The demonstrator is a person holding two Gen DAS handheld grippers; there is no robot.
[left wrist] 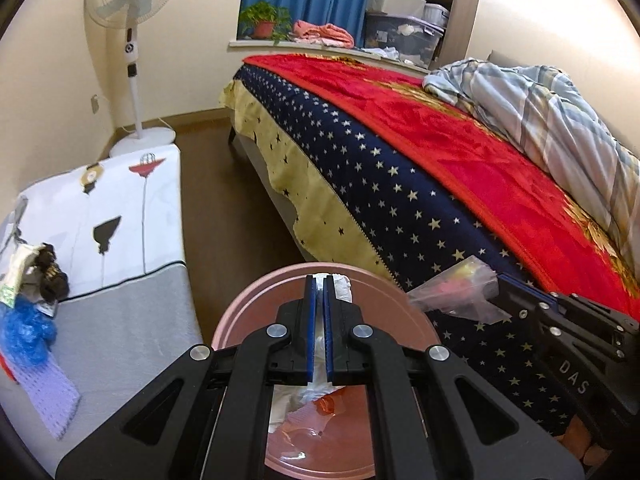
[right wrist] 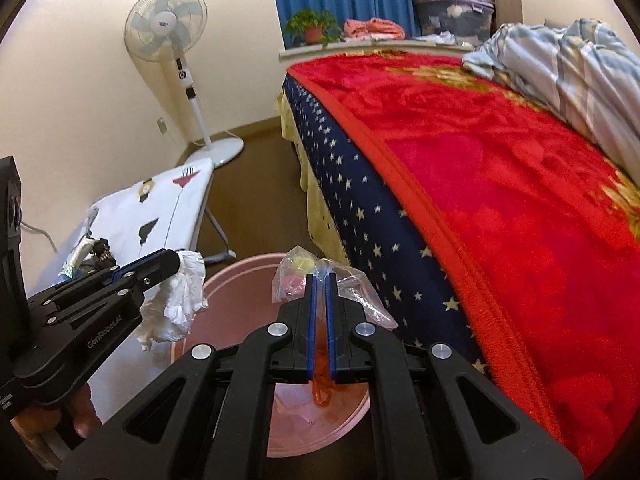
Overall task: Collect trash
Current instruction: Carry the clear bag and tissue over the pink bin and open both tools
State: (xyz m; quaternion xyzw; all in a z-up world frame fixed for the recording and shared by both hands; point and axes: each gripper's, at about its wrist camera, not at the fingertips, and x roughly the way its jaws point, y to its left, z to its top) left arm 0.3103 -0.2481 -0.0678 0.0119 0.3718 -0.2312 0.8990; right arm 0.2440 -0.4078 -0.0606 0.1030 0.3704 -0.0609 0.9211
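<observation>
Both tongs are over the pink bin [left wrist: 256, 304] on the floor, right beside the bed [left wrist: 460, 168]. The left tongs [left wrist: 319, 280] are clamped almost fully together on a crumpled white tissue [left wrist: 340, 285], which sticks out past the tips and trails back between the blue pads, above the bin's opening. From the right wrist view that same tissue [right wrist: 176, 300] hangs off the left tongs [right wrist: 176, 262] at the bin's near-left rim [right wrist: 224, 276]. The right tongs [right wrist: 320, 278] are pinched just as narrow on a clear plastic bag [right wrist: 304, 276] with pink and yellow bits inside; something orange dangles below between the pads. From the left wrist view, the bag [left wrist: 460, 292] and right tongs [left wrist: 498, 280] sit at the bin's right edge, against the starry side of the bed. White paper and a reddish scrap already lie inside the bin.

More trash waits on the desk [left wrist: 120, 240] to the left: a blue bag [left wrist: 24, 330] and dark clutter [left wrist: 50, 276] at its near-left edge. A standing fan [left wrist: 132, 8] is in the corner.
</observation>
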